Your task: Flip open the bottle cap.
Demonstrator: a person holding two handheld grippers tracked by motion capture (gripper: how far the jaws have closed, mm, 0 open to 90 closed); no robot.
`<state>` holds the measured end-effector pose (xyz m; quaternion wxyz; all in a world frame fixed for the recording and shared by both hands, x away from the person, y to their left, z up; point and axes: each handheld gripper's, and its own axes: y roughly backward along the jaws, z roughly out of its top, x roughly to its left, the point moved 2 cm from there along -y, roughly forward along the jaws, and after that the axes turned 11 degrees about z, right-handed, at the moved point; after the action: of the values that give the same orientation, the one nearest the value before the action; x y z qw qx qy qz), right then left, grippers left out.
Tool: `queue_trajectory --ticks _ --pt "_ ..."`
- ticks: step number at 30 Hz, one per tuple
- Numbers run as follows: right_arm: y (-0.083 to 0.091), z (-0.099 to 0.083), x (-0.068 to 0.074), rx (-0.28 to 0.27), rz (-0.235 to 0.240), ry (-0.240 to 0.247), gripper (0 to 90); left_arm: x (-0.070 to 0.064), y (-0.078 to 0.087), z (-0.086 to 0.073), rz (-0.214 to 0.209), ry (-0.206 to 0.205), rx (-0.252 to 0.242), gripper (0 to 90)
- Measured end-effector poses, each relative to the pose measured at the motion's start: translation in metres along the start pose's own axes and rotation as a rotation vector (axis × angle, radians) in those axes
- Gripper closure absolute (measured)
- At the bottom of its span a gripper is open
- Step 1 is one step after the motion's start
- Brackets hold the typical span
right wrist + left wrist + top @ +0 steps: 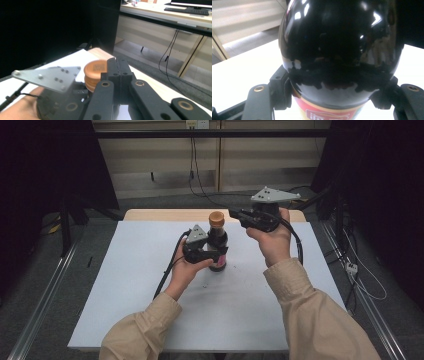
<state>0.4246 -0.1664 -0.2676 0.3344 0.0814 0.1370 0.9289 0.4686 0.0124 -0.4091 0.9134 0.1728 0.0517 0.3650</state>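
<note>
Left gripper view: left claw clamps bottle; right gripper view: right claw closed, orange cap.

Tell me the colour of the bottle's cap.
The cap is orange-brown, clearest in the right gripper view.

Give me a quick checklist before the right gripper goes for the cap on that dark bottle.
1. Left gripper clamped on the bottle: ok, jaws on both sides of its body.
2. Bottle upright on the table: ok.
3. Cap on and unobstructed: ok.
4. Right gripper open enough to take the cap: not ok, jaws shut together.
5. Right gripper lined up with the cap: cannot tell, it sits beside it.
</note>
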Motion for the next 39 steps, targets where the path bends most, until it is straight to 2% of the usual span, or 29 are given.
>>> queue_trajectory --ticks 2,5,8,19,23,39 --pt "0.001 -0.007 -0.003 -0.002 0.005 -0.013 90.0 0.001 -0.001 0.0 0.001 0.003 0.001 31.8" --pt "-0.001 -0.015 -0.004 -0.001 0.022 -0.028 90.0 0.004 0.0 -0.001 -0.006 0.03 -0.001 31.7" --pt "-0.005 -0.02 -0.002 0.01 0.035 -0.027 90.0 0.002 -0.001 -0.001 0.0 0.022 -0.006 31.5" --pt "-0.015 -0.021 0.001 0.04 0.055 -0.029 90.0 0.004 -0.001 -0.002 -0.002 0.032 -0.011 31.3" --pt "-0.017 -0.023 0.001 0.067 0.051 -0.027 90.0 0.003 -0.001 -0.002 -0.001 0.032 -0.013 31.2" --pt "-0.018 -0.025 -0.002 0.076 0.054 -0.035 90.0 0.003 -0.001 -0.003 0.002 0.035 -0.019 31.2"
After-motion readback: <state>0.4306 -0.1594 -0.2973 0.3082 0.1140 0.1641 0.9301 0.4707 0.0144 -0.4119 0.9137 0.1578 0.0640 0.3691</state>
